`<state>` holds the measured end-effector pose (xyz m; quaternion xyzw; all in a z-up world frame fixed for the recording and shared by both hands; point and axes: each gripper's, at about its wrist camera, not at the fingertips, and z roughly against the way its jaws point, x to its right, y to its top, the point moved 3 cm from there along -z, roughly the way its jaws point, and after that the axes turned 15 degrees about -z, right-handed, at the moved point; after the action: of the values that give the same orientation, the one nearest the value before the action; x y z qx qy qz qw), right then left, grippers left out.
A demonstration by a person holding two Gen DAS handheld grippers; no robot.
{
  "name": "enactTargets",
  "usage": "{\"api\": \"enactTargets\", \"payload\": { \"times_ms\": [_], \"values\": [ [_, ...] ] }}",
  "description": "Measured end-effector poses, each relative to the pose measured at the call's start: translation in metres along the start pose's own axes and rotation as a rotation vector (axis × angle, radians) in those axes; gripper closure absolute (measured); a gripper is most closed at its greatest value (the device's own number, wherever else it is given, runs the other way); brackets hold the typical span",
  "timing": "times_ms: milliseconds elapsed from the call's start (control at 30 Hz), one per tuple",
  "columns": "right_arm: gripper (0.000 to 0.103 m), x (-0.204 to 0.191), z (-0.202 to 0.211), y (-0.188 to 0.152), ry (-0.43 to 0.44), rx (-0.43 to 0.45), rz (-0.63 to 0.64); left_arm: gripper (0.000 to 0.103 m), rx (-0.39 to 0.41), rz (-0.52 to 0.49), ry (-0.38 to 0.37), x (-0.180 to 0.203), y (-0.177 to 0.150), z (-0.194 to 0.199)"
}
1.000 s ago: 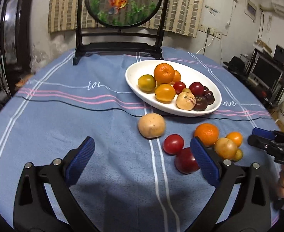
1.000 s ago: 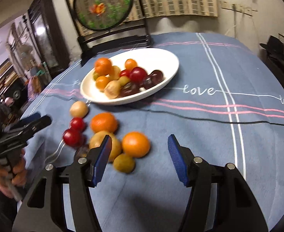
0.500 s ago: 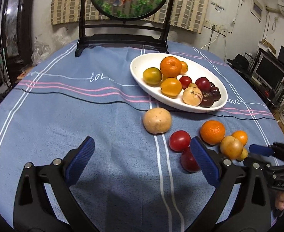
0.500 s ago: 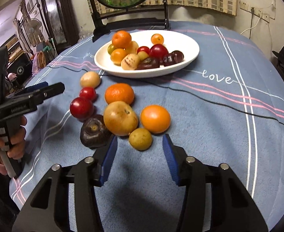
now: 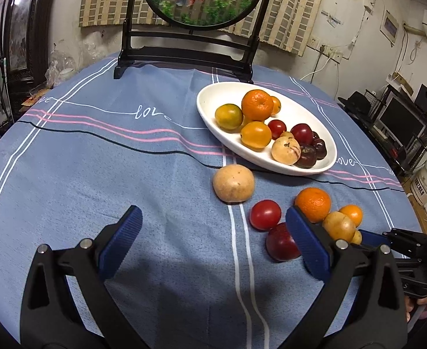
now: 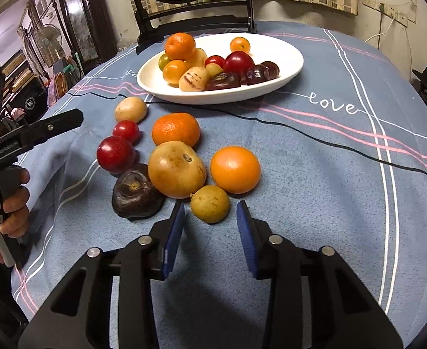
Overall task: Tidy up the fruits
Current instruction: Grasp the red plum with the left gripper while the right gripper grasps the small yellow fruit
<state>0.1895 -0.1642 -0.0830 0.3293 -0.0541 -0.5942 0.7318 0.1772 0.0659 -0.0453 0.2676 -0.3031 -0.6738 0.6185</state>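
Small yellow-green fruit [image 6: 210, 203] roundish, stem nub facing upper-left; right gripper [image 6: 210, 221] closing.

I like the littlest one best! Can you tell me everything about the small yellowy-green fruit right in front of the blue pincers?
The small yellow-green fruit is round, dull and speckled, the nearest loose fruit on the blue tablecloth. It touches the big tan fruit and sits very close to the smooth orange one. The right gripper is closing around it, its pads not yet touching.

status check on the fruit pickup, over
Right hand-held gripper closing around small yellow fruit, pads not yet touching. Left hand-held gripper open, empty. Big tan fruit crowds it.
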Motion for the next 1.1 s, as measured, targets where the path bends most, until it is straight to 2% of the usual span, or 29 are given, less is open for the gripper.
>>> {"api": "enactTargets", "payload": {
  "times_ms": [267,633,733,800,867,933,1033,1100],
  "values": [
    [0.065,0.000,-0.001,0.000,0.005,0.004,0.003,0.002,-0.003,0.013,-0.005,-0.002,0.000,0.000],
    [0.076,-0.001,-0.003,0.002,0.002,0.013,0.005,0.002,0.005,-0.010,0.004,0.003,-0.001,0.001],
    [0.076,-0.001,0.002,0.003,0.021,0.027,0.002,0.002,-0.006,-0.031,-0.030,0.009,-0.001,-0.001],
    [0.076,0.002,0.007,0.005,0.074,0.023,-0.028,0.003,-0.025,-0.055,-0.066,0.014,-0.002,-0.003],
    [0.076,0.006,0.011,0.007,0.104,0.022,-0.059,0.006,-0.046,-0.087,-0.122,0.023,-0.003,-0.006],
    [0.076,0.012,0.012,0.010,0.110,0.024,-0.090,0.014,-0.054,-0.111,-0.151,0.030,-0.005,-0.008],
    [0.076,0.015,0.013,0.011,0.099,0.028,-0.101,0.027,-0.067,-0.141,-0.177,0.037,-0.007,-0.010],
    [0.076,0.014,0.013,0.010,0.097,0.030,-0.097,0.032,-0.075,-0.144,-0.197,0.040,-0.008,-0.012]
  ]
}}
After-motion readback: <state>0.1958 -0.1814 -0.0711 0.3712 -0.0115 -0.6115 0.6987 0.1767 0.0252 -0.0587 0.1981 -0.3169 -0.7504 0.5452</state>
